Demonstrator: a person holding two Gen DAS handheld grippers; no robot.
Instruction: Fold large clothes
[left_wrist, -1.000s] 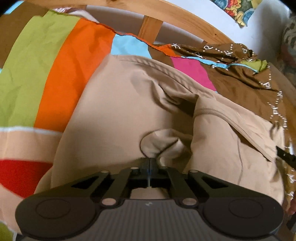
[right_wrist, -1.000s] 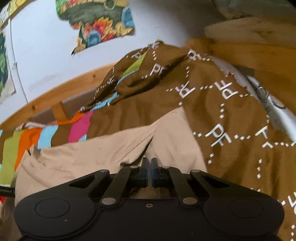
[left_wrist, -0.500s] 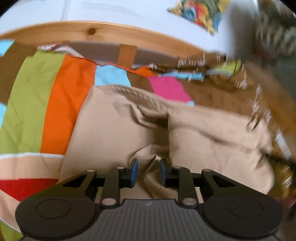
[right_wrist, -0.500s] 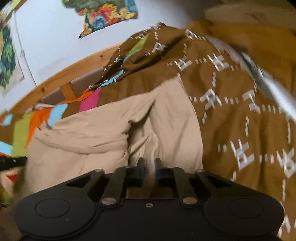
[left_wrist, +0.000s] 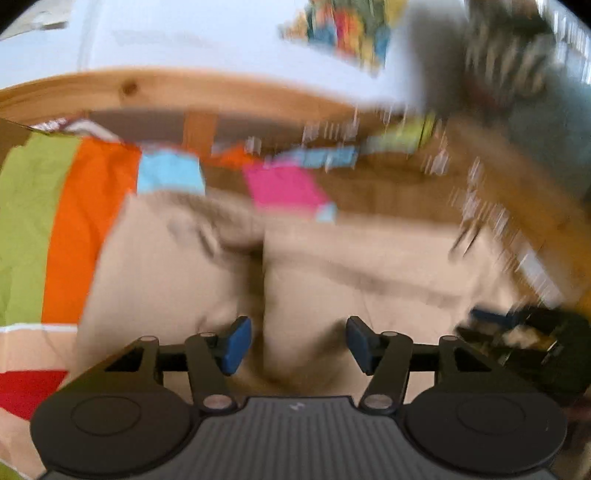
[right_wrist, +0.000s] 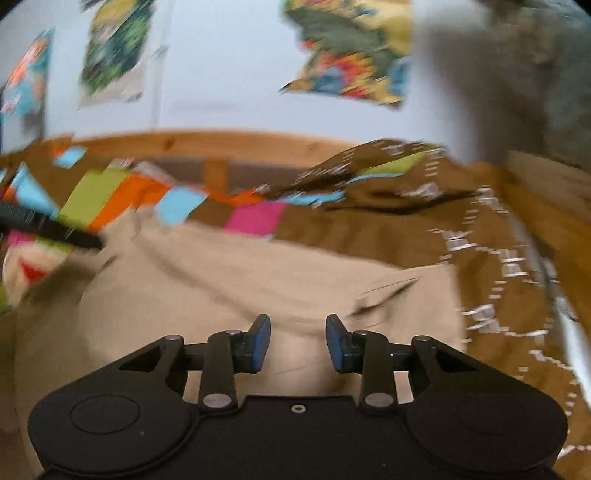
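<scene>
A large beige garment lies folded and rumpled on a bed with a bright striped cover. It also shows in the right wrist view. My left gripper is open just above the garment's near edge, with nothing between its blue pads. My right gripper is open and empty above the garment's right part. The left gripper's body shows dark at the left of the right wrist view. The right gripper shows blurred at the right of the left wrist view.
A brown blanket with white lettering lies bunched at the right and back of the bed. A wooden bed frame runs along the back. A white wall with colourful pictures stands behind. Both views are motion-blurred.
Both grippers were shut on the beige cloth a second ago; they have opened, let it go and drawn back and up. The garment has dropped onto the bed.
</scene>
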